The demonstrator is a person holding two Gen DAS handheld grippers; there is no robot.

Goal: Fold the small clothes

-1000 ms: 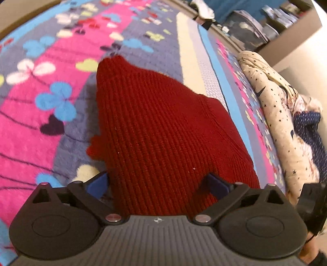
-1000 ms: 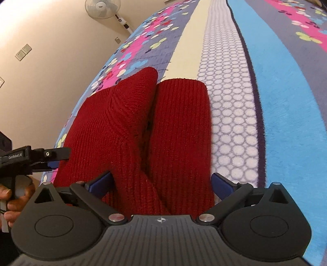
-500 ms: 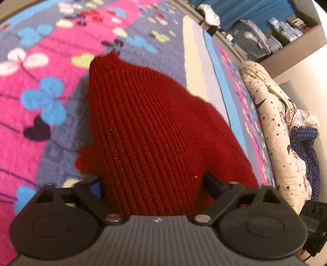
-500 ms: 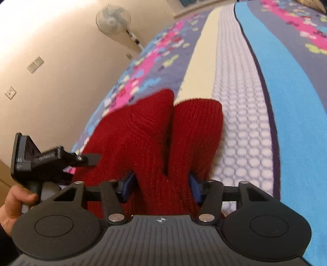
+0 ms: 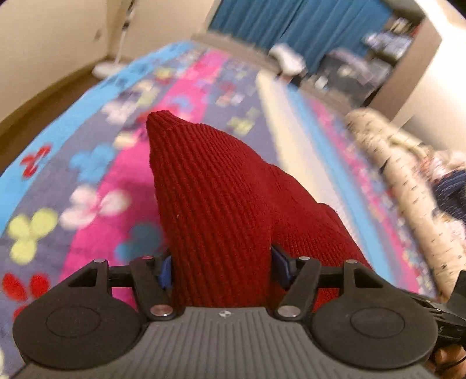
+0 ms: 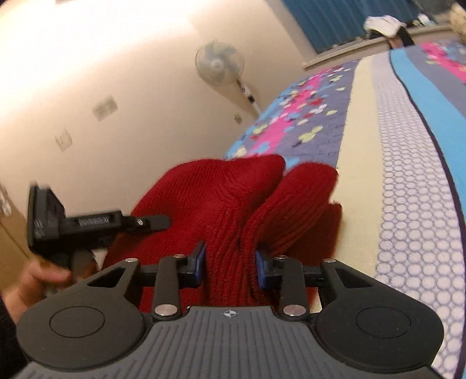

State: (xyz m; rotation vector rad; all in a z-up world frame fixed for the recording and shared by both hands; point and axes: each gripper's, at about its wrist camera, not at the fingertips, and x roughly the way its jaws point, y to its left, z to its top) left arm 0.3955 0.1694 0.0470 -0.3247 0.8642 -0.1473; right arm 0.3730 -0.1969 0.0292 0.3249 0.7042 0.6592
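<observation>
A red knit garment [image 5: 209, 186] lies on a patterned bedspread [image 5: 96, 180], its near edge bunched and raised. In the left wrist view my left gripper [image 5: 222, 268] has its jaws closing, and both blue pads press the fabric between them. In the right wrist view my right gripper [image 6: 230, 263] is also closing, its pads pinching a gathered fold of the same garment [image 6: 221, 189]. The left gripper [image 6: 151, 221] shows at the garment's left side, held by a hand [image 6: 35, 277]. The garment's near hem is hidden under the gripper bodies.
A cream star-print cloth pile [image 5: 393, 163] and a dark blue garment [image 5: 451, 192] lie along the bed's right side. A standing fan [image 6: 218, 62] is by the wall to the left of the bed. Blue curtains [image 5: 291, 23] and shelves are beyond the far end.
Both grippers' jaws have narrowed from wide apart onto the red fabric. Both hands have risen and tipped upward, and the garment's near edge has lifted and bunched.
</observation>
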